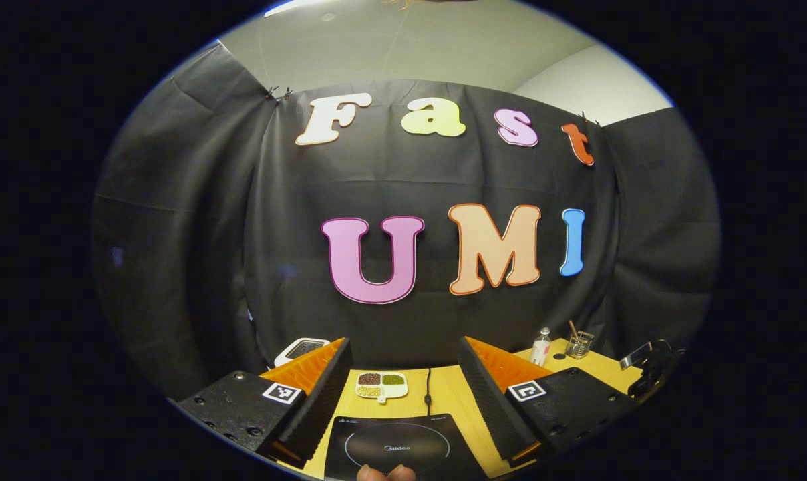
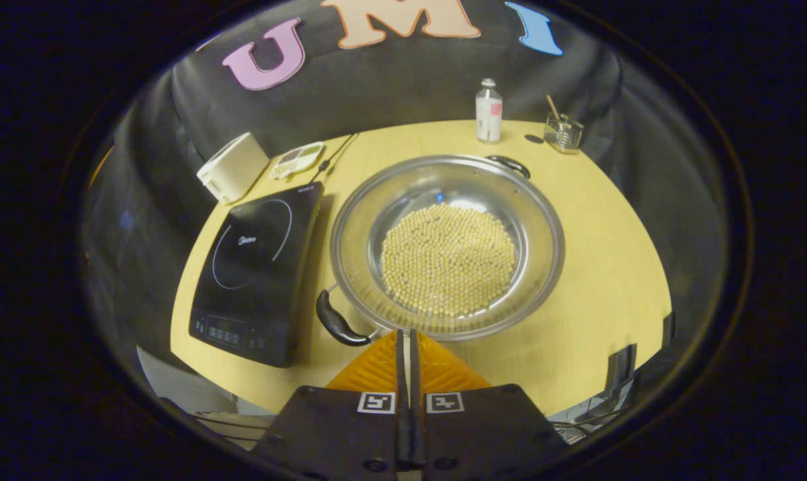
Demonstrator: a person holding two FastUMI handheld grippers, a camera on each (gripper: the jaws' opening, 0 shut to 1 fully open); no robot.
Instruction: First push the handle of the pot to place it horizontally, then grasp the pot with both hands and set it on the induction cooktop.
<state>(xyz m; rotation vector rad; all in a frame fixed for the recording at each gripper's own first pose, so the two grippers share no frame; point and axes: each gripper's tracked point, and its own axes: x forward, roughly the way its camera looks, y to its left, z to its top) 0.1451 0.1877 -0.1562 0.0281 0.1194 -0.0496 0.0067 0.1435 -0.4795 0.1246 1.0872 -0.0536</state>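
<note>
The steel pot looks heavy with beans, slick-walled — best taken by its black handles. Right claw pressed together; left claw spread above the cooktop.

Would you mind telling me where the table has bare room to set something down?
The widest bare patch lies right of the pot, out to the table's right edge. A smaller one lies behind the pot, before the bottle and glass. The left is crowded: cooktop, white box and divided dish.
</note>
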